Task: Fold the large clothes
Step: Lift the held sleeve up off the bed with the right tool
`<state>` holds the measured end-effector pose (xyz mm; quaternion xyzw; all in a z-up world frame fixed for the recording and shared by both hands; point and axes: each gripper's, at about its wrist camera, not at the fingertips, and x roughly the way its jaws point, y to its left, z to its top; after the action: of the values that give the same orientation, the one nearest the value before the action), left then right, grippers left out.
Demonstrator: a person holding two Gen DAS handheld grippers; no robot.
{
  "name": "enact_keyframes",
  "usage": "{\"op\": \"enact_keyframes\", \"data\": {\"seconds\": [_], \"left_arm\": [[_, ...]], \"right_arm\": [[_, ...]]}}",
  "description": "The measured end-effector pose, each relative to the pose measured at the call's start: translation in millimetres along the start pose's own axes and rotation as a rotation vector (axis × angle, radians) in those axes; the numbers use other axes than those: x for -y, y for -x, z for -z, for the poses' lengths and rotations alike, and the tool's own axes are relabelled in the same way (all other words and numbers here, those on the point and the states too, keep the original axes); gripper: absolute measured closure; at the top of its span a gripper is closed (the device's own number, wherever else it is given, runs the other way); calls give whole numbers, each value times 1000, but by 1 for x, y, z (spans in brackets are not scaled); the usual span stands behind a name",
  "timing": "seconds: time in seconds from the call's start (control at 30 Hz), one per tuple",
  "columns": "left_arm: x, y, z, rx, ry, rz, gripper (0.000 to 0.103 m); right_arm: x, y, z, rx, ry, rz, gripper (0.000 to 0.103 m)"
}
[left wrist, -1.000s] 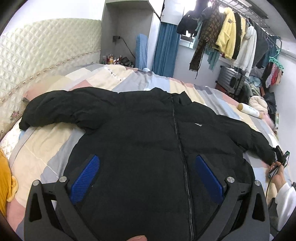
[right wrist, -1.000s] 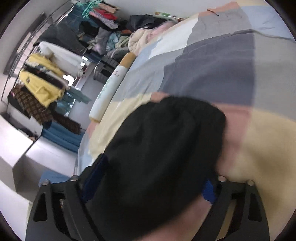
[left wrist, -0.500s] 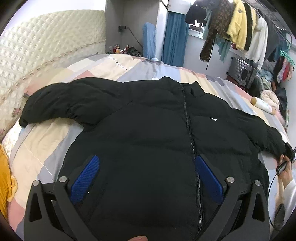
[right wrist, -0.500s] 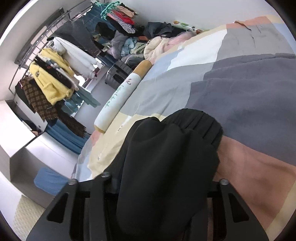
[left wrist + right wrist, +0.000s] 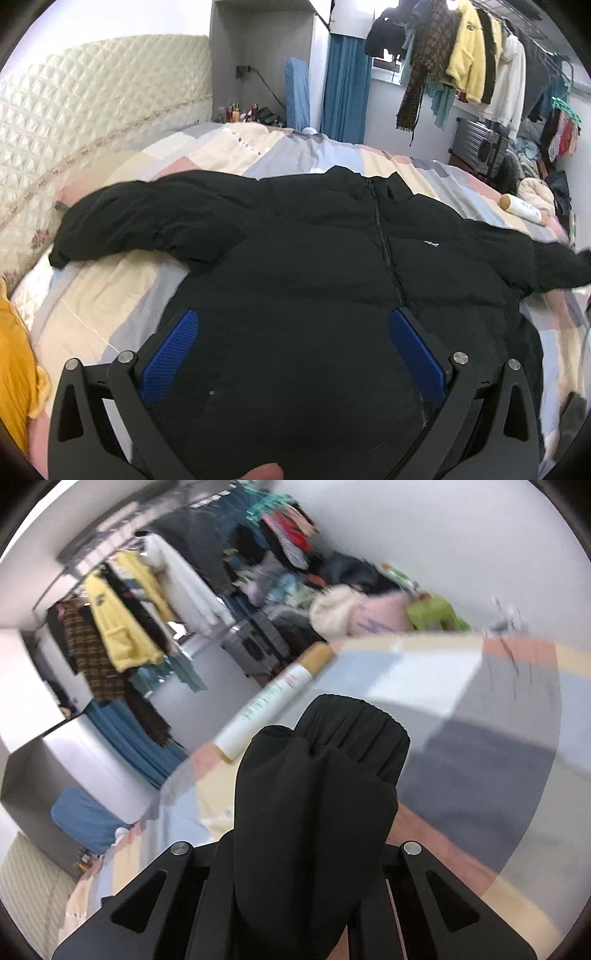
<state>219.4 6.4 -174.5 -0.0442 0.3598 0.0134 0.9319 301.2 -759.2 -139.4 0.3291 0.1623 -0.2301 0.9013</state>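
A black puffer jacket (image 5: 314,258) lies zipped and face up on the patchwork bed cover (image 5: 110,306), both sleeves spread out. My left gripper (image 5: 291,354) hovers open above the jacket's lower front, its blue pads (image 5: 170,354) wide apart with nothing gripped. In the right wrist view my right gripper (image 5: 306,849) is shut on the jacket's sleeve cuff (image 5: 332,775), which bulges up between the jaws and is lifted off the bed. In the left wrist view that sleeve end (image 5: 565,266) is raised at the far right.
A quilted cream headboard (image 5: 92,103) stands at the left. A cylindrical bolster pillow (image 5: 273,701) lies at the bed's far edge. A clothes rail with hanging garments (image 5: 472,62) and a suitcase (image 5: 484,151) stand beyond. Something orange (image 5: 14,369) lies at the near left.
My right gripper closed on the sleeve cuff and lifted it up off the bed, rolling as it rose. The left gripper shifted slightly over the jacket and stayed open.
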Motion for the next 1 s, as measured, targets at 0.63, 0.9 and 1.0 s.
{"op": "enact_keyframes", "data": {"seconds": [0.63,0.9,1.0], "left_arm": [[-27,49,-1,93,-81,100,0],[-46,62,6,136,-79,108,0],[-58,65,5,150,-60,101,0]], "right_arm": [[-243,159,-13,71,310,-229,97],[-347,205,29,66,428,-358,97],[-389,219,54,48,485,-409,96]]}}
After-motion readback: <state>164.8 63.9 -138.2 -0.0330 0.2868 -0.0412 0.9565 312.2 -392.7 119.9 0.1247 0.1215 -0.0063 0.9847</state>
